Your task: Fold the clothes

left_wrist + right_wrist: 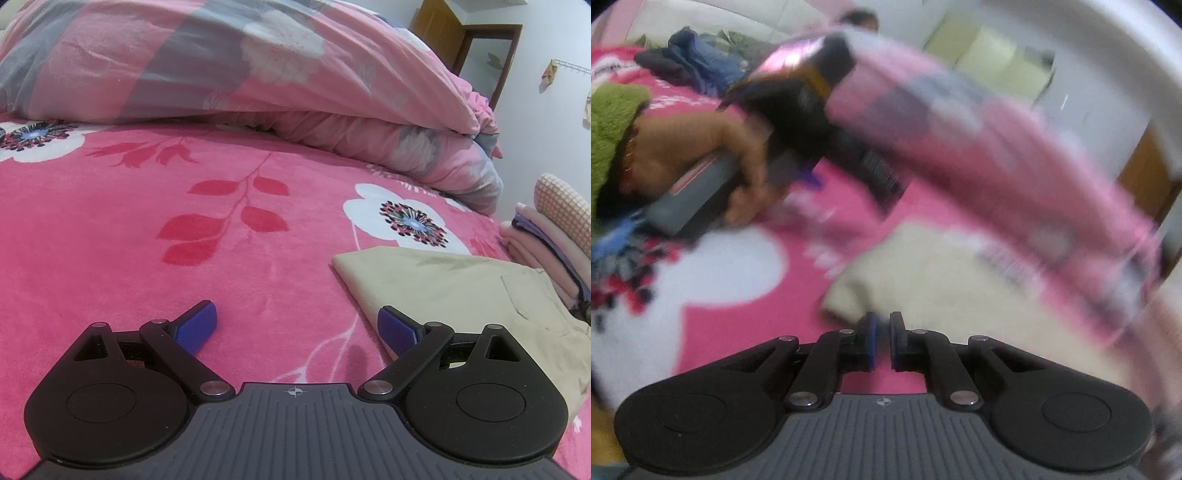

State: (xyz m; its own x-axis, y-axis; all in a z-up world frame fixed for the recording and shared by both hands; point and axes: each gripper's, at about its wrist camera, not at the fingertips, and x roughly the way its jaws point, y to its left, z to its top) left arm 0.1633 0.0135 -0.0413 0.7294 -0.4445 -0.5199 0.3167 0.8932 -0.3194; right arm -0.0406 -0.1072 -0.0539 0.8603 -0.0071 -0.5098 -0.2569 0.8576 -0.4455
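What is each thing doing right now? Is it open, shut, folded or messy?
Left gripper: open, nothing between its fingers.
Right gripper: nearly shut; the blur hides whether it pinches anything.
Beige trousers: folded, lying flat on the bed.
Stack of clothes: folded, piled at the bed's edge.
Quilt: folded over, bulky, at the back of the bed.
Dark clothes: unfolded heap.

Trousers (461,288) lie on the blanket (184,240); behind them the quilt (258,74), to their right a stack of clothes (546,240).
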